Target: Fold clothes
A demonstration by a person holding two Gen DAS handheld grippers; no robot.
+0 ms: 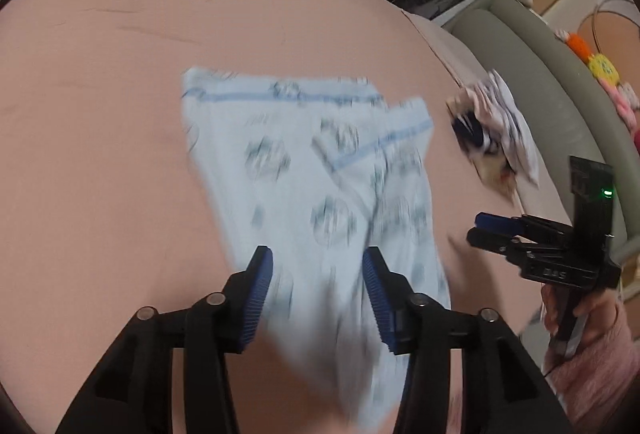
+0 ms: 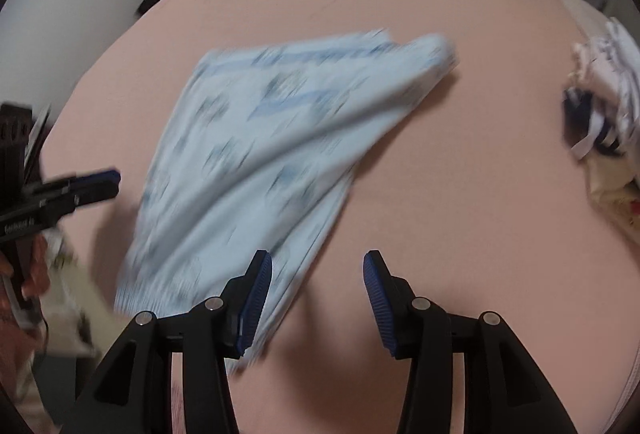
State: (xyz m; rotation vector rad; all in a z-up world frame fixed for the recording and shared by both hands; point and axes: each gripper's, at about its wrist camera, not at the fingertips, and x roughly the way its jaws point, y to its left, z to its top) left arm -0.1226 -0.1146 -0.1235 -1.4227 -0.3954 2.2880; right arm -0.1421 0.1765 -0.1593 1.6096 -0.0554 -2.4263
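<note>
Lying mid-frame, the blue printed garment [image 1: 316,186] is gripped by neither left gripper [image 1: 318,298] nor right gripper [image 2: 318,302] (both spread); a one-layer pinch could undo the fold.

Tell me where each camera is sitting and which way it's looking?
Left wrist view: sits on the left gripper, looking forward and down at the light blue garment on the pink bed; its own open fingers show, plus the right gripper in a hand.
Right wrist view: sits on the right gripper, facing the same garment from its right side; its own open fingers show, plus the left gripper at the left edge.
Both share the garment, the bed and the clothes pile.
</note>
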